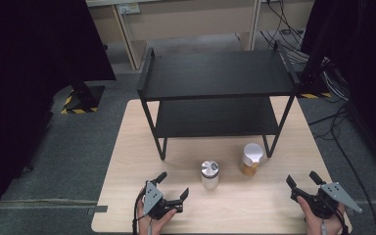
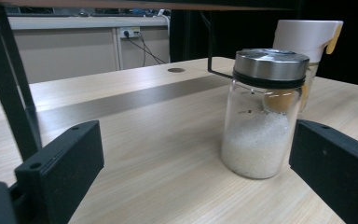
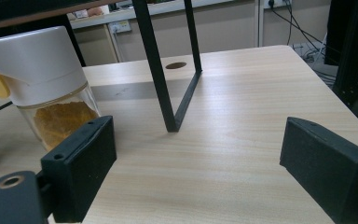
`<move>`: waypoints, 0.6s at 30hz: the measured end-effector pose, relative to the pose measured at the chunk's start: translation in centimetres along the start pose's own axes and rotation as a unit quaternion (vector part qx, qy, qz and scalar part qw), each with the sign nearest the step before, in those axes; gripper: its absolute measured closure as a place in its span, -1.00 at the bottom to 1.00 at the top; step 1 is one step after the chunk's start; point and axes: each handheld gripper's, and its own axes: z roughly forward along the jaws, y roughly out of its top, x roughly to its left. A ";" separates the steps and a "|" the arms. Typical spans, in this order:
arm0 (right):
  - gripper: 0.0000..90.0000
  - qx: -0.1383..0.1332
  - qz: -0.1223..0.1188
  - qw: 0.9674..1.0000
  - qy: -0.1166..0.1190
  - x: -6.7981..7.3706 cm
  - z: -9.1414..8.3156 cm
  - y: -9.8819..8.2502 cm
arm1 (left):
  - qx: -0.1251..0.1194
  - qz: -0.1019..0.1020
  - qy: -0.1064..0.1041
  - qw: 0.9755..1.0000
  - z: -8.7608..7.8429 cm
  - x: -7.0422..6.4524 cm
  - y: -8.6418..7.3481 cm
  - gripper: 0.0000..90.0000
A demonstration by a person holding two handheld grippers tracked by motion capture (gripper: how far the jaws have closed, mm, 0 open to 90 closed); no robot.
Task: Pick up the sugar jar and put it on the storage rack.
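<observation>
- Left gripper point(image 1: 173, 186) low on the table point(image 1: 127, 196), jaws spread wide, nothing held.
- Glass jar point(image 1: 209, 175) of white grains with a steel lid standing upright just ahead, nearer the right jaw.
- Best to slide forward level, centre the jar, close below the lid.
- Right gripper point(image 1: 303, 180) wide open too, empty.
- White-capped jar point(image 1: 251, 159) standing close behind, so watch the clearance.
- Black shelf point(image 1: 215, 78) bare.

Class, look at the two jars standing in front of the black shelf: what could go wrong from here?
1. The metal-lidded glass jar of white grains stands close beside the white-capped jar of orange powder; gripping one might knock the other.
2. The black metal shelf's leg stands near the orange jar; a claw could clip it.
</observation>
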 end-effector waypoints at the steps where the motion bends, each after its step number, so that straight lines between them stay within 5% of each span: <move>1: -0.77 0.000 0.000 1.000 0.000 0.0 0.0 0.0 | 0.001 0.001 -0.002 1.000 0.2 -0.1 0.0 -0.94; 18: -0.77 0.003 -0.006 1.000 -0.002 0.2 0.1 0.1 | 0.015 0.021 -0.059 0.998 3.7 -1.4 0.9 -0.90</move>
